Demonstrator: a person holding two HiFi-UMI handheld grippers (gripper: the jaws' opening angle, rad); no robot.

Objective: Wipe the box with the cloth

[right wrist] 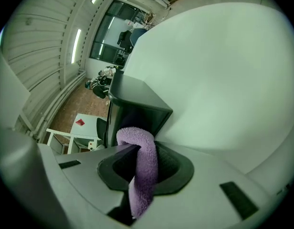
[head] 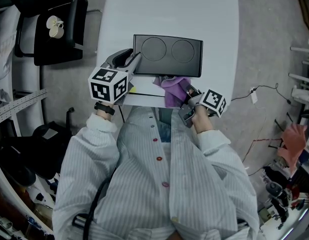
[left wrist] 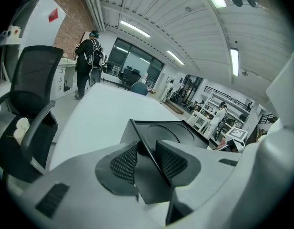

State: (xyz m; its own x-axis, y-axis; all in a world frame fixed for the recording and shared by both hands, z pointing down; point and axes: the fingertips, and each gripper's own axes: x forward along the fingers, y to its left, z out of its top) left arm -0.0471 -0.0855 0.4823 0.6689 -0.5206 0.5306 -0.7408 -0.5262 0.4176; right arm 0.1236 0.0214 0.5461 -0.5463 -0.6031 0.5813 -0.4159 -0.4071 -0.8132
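A black box [head: 168, 55] with two round recesses in its top sits on the white table [head: 169, 9]. My left gripper [head: 134, 60] is at the box's near left corner. In the left gripper view that corner of the box [left wrist: 170, 130] stands between the jaws of my left gripper [left wrist: 147, 151], which look open around it. My right gripper [head: 187, 93] is shut on a purple cloth [head: 173, 89] just in front of the box's near side. In the right gripper view the cloth [right wrist: 144, 161] hangs from that gripper [right wrist: 142, 159], with the box [right wrist: 132, 109] close ahead.
A black office chair [head: 54, 29] with a small white object on its seat stands left of the table. A white plug and cable [head: 254, 94] lie on the floor to the right, and shelves with clutter [head: 294, 149] fill the right edge. People stand far off across the room [left wrist: 89, 61].
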